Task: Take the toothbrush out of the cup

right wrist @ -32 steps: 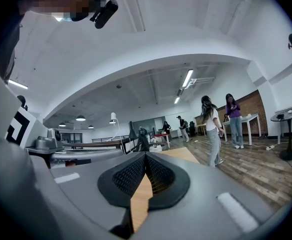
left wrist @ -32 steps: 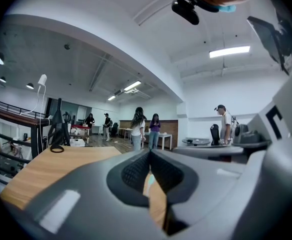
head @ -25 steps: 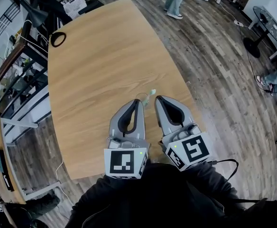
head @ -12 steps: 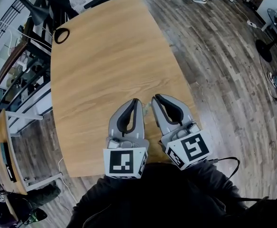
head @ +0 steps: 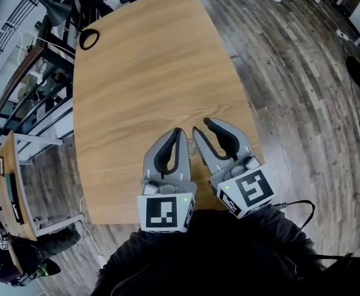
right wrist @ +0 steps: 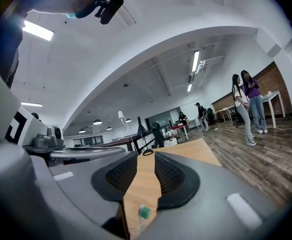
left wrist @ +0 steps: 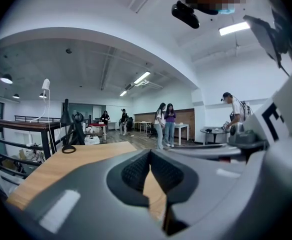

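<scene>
Right gripper view shows the right tongs with jaws apart. They have just been opening, and the green-and-white head of the toothbrush sits low between them, near their roots, with neither pad pressing on it. Left tongs are closed tip to tip on nothing, with wood showing through the gap below the tips. From the head view both sit side by side over the near end of the worktop — a black ring lies at its far corner

The toothbrush stands between the right hand-held gripper's jaws, over the table.
</scene>
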`<action>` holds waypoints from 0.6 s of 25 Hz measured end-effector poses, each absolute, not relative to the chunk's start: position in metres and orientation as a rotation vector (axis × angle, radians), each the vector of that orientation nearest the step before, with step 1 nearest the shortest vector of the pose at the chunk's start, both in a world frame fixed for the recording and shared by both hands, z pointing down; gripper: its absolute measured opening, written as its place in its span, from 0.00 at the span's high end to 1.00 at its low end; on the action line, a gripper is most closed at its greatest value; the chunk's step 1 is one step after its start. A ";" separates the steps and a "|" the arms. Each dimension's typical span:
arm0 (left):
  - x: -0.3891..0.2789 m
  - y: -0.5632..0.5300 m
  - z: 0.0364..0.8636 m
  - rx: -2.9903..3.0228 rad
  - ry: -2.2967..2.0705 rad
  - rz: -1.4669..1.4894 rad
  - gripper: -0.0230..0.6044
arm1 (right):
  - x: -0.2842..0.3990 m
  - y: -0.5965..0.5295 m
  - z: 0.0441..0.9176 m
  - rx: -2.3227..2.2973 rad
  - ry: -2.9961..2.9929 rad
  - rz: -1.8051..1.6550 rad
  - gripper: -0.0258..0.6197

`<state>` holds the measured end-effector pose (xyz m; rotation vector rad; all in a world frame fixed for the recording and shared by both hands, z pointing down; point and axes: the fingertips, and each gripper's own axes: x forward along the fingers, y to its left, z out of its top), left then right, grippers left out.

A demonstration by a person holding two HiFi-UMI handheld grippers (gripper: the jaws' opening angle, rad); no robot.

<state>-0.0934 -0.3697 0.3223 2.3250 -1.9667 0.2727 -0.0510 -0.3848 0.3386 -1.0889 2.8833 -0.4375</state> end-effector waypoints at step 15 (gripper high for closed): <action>-0.104 -0.377 0.350 2.240 -1.923 0.257 0.95 | -0.067 -0.387 0.371 -1.061 2.968 -0.505 0.74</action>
